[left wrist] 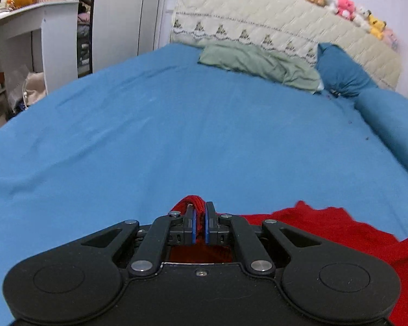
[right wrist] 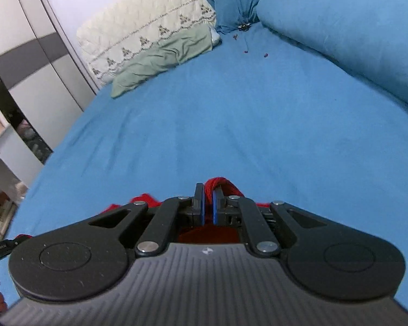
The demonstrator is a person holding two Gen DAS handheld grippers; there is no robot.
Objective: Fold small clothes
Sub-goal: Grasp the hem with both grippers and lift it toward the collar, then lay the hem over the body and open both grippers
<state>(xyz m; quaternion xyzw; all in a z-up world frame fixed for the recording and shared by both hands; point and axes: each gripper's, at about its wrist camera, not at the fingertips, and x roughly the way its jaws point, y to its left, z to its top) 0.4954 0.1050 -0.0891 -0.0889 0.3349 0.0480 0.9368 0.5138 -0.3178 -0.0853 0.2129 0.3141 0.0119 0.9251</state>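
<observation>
- Red knit garment [left wrist: 326, 225]: small item of clothing, carried just above the blue bed sheet [left wrist: 176, 125]; held at two separate spots, one per tool, which by my reading keeps an edge stretched between them so it can be laid flat or brought over for a fold
- Left gripper [left wrist: 200, 224]: jaws pressed almost together, pinching a bunched tuft of the red knit between the blue pads [left wrist: 194, 225]; the rest of the cloth trails off to its right
- Right gripper [right wrist: 208, 206]: jaws likewise nearly closed, clamped on another red tuft; more red shows below and to its left
- Green pillow [left wrist: 258, 61] and dark blue pillow [left wrist: 340, 70]: at the head of the bed against the quilted cream headboard [left wrist: 258, 19], well apart from the garment, leaving the open middle of the sheet as working surface
- Fold stage, judged: early; whether the cloth is already doubled cannot be told
</observation>
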